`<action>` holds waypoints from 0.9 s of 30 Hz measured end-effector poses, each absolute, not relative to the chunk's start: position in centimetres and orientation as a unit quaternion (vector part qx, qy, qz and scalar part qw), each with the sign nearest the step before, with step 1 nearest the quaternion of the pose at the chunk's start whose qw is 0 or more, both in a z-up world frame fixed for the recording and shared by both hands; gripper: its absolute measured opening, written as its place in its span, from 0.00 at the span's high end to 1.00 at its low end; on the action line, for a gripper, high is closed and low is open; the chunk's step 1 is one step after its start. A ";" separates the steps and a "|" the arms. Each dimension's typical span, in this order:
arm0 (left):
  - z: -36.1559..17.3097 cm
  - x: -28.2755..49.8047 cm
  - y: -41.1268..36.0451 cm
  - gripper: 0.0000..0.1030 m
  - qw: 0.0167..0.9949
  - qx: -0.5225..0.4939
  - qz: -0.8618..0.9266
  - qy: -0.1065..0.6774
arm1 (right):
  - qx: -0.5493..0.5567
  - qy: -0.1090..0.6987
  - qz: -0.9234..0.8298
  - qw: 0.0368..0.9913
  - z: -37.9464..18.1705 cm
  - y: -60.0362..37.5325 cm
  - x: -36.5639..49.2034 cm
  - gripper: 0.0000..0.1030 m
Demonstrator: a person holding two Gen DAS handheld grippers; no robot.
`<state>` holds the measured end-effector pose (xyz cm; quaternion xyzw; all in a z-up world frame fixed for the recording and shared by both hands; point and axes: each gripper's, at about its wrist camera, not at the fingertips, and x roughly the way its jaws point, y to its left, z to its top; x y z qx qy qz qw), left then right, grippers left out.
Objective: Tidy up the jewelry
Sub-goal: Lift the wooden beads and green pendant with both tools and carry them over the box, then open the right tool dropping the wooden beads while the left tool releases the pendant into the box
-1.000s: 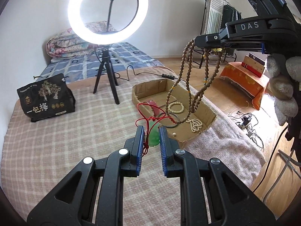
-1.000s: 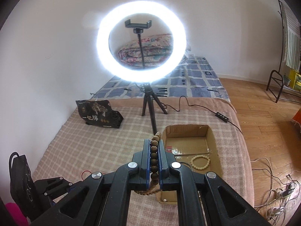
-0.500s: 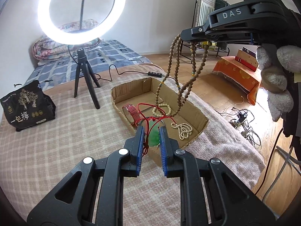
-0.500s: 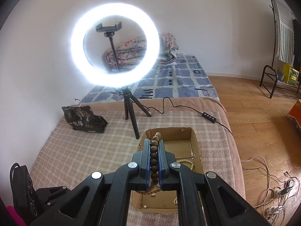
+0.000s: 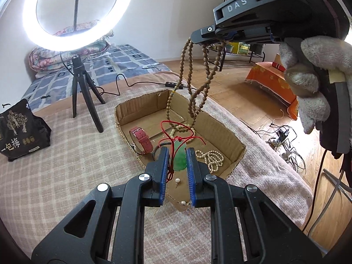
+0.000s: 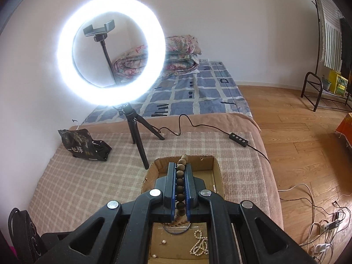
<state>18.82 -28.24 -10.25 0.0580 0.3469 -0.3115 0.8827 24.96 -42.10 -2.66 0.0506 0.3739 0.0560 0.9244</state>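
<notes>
A shallow cardboard box [image 5: 228, 136] lies on the checked blanket. My left gripper [image 5: 177, 154] is shut on a green jade pendant [image 5: 180, 158] with a red cord [image 5: 176, 129], held over the box's near part. My right gripper [image 6: 180, 171] is shut on a long brown bead necklace [image 6: 180, 182]. In the left wrist view the right gripper is high above the box and the necklace [image 5: 193, 92] hangs from it down into the box. Inside lie a red watch [image 5: 142, 139], a pearl necklace [image 5: 210, 158] and a loose pearl earring [image 5: 177, 180].
A lit ring light [image 6: 110, 59] on a black tripod [image 5: 85, 94] stands behind the box, with its cable and remote [image 6: 238, 139]. A black snack bag [image 5: 19, 129] sits left. The blanket edge drops to wood floor [image 6: 297, 145] with cables on the right.
Both grippers have moved forward over the box. The bead necklace has come lower, its bottom loops now reaching into the box. The pendant now hangs above the box's inside.
</notes>
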 end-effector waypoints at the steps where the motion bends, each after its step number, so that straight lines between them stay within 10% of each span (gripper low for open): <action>1: -10.4 19.0 -28.4 0.86 0.882 0.058 -0.312 0.347 | 0.051 0.374 0.056 0.924 -2.8 -42.2 25.2 0.96; 27: -12.3 20.2 -30.5 0.85 0.873 0.069 -0.324 0.358 | 0.061 0.421 0.064 0.903 -8.9 -42.4 29.3 0.93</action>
